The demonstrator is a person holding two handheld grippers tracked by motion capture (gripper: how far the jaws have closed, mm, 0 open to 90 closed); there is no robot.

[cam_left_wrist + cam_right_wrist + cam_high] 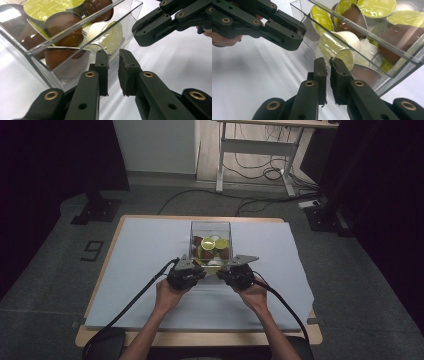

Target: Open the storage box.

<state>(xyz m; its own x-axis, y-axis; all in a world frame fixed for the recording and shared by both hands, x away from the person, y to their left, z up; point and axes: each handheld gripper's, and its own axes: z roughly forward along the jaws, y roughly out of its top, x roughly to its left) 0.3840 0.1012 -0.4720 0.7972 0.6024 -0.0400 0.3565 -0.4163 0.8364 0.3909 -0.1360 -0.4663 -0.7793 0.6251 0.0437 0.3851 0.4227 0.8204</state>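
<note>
My left tool [113,58] and right tool [328,65], both nearly closed, sit against the clear box [210,226]; I advise pinching its near wall squarely.

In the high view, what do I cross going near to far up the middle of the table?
Table edge → white mat → the two grippers, left and right, side by side → clear box of coffee capsules → bare mat → far table edge.

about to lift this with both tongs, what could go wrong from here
1. Both tongs, left and right, seem to pinch only the thin near wall of the clear plastic box; it could slip or tilt.
2. The brown, white and yellow-lidded coffee capsules are piled high and loose, so a tilt may spill them.
</note>
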